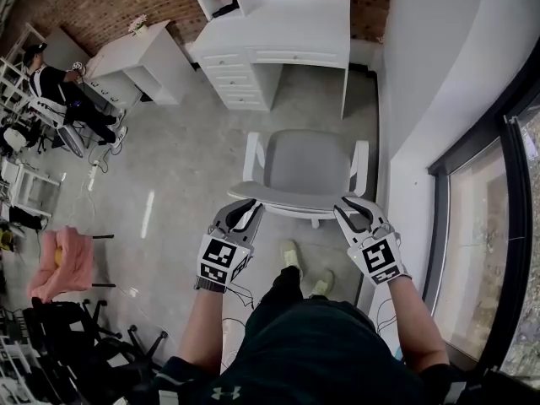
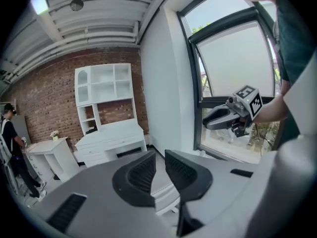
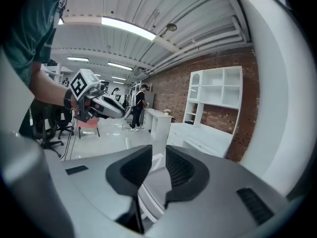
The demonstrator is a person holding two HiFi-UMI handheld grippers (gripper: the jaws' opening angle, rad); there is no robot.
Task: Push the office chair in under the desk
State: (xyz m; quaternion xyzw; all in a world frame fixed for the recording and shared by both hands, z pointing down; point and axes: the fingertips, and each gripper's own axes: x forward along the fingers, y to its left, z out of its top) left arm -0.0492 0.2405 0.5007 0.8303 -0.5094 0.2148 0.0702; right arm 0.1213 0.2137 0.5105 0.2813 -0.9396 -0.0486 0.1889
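Note:
The office chair [image 1: 308,169], grey seat with white arms and frame, stands on the floor a short way in front of the white desk [image 1: 287,28], facing its knee opening. My left gripper [image 1: 245,215] hovers at the left end of the chair's backrest top and my right gripper [image 1: 353,213] at the right end. In the left gripper view the left gripper [image 2: 159,168] has a narrow gap between its jaws with nothing in it; the chair [image 2: 161,192] shows below. In the right gripper view the right gripper [image 3: 158,166] is likewise slightly apart and empty.
A drawer unit [image 1: 236,78] fills the desk's left side. A second white desk [image 1: 139,57] and a person [image 1: 63,99] are at the far left. A pink chair [image 1: 63,264] and black chairs [image 1: 67,336] stand at lower left. A white wall [image 1: 422,99] and window [image 1: 481,226] bound the right.

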